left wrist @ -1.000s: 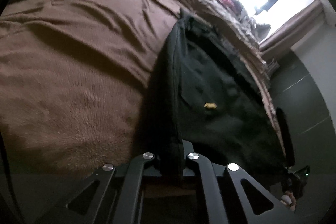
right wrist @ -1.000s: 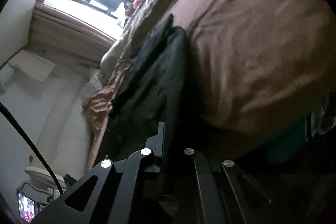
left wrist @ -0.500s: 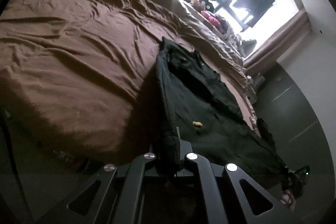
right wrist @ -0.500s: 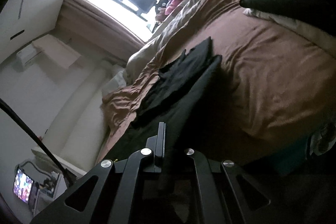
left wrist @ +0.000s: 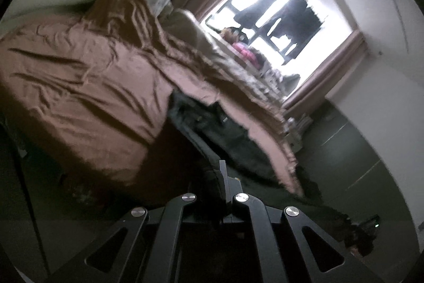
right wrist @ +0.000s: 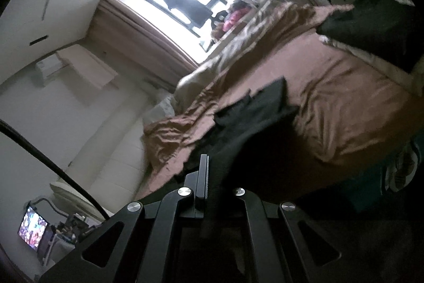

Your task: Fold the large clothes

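A large black garment (left wrist: 212, 123) stretches from the brown bed cover (left wrist: 87, 86) up to my left gripper (left wrist: 221, 177), which is shut on its dark edge. In the right wrist view the same black garment (right wrist: 254, 113) runs from the bed (right wrist: 344, 102) to my right gripper (right wrist: 212, 177), shut on another part of its edge. The cloth hangs lifted between both grippers, its far end still resting on the bed. The pinch points themselves are dark and partly hidden by folds.
A bright window (left wrist: 275, 17) with curtains lies beyond the bed, with pillows and a pink item (left wrist: 243, 49) near it. A dark cushion (right wrist: 371, 28) sits at the bed's far side. A lit screen (right wrist: 31, 230) and a black cable (right wrist: 53, 166) are at lower left.
Both grippers have risen and pulled back from the bed, lifting the black garment off the cover. More of the room and window shows now; the garment has slid toward the bed's edge.
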The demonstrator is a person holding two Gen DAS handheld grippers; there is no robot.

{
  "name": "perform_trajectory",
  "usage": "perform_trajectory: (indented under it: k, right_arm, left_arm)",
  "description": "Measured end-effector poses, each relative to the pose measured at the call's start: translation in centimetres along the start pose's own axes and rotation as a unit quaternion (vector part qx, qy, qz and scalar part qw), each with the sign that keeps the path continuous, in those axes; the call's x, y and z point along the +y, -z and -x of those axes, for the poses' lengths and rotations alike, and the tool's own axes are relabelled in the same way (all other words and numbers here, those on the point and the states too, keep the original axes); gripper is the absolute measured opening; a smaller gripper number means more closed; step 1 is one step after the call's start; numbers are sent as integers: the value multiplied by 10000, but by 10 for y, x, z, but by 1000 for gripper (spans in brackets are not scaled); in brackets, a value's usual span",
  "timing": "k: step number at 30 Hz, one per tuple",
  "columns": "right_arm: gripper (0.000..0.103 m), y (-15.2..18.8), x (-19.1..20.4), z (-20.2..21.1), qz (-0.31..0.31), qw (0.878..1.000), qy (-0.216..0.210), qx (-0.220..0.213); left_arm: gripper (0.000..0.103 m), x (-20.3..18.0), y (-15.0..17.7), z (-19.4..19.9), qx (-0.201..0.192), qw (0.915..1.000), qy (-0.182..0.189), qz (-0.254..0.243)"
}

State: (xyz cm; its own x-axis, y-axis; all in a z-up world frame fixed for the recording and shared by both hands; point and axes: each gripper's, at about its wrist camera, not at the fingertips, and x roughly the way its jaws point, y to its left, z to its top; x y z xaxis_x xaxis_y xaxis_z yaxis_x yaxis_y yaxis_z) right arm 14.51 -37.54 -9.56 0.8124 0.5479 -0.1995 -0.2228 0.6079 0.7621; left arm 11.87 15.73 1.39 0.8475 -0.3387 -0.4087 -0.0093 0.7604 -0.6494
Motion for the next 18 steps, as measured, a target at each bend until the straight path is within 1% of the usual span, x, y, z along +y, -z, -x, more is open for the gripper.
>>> perform_trajectory:
  k: [3, 5, 7, 9, 12, 15, 18]
  right_arm:
    - [0, -1, 8, 14, 118, 9996, -188, -175]
    - [0, 1, 5, 17, 90, 9992, -331, -222]
    - [0, 3, 2, 17, 151, 9988, -361, -283]
    - [0, 5, -3, 10, 200, 9988, -325, -296]
    - [0, 1, -9, -4, 182, 9991, -302, -244]
    - [0, -15, -9, -21, 254, 9992, -102, -297]
    - [0, -33, -1, -32, 272, 9990, -82, -359]
  left_arm:
    - [2, -14, -4, 25, -217, 9993, 288, 27]
    - [2, -20, -7, 38, -321, 9985, 441, 4]
    - [2, -25, -11, 45, -406, 9980, 483, -29]
    - [2, -29, -13, 47, -491, 9979, 420, -109]
    - [2, -27, -17, 44, -452, 9979, 463, -69]
    - [2, -34, -30, 30, -448, 9983, 364, -103]
    - [2, -41, -46, 14, -502, 9980, 360, -97]
